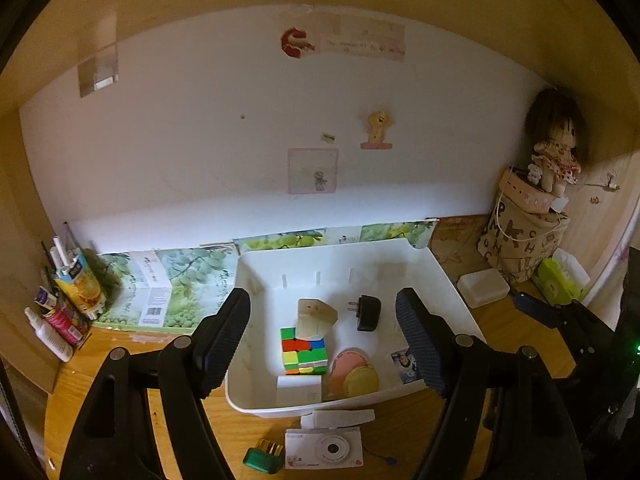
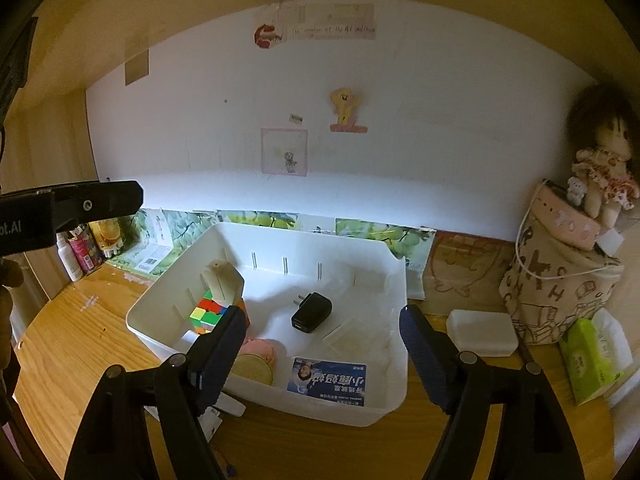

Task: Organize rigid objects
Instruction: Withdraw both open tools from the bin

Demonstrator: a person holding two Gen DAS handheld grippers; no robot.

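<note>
So the wooden surface [image 1: 120, 364] has a white bin [image 1: 452, 280] sitting in the middle, a camera box [image 1: 324, 450] and little green thing [image 1: 262, 460] in front, a white soap-box-looking case [image 2: 480, 332], tissue pack [image 2: 592, 360] and letter-print bag [image 2: 560, 292] on the right.

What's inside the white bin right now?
The white bin holds a puzzle cube, black charger, beige block, pink-and-yellow rounds, blue card. Anything beneath them is hidden.
</note>
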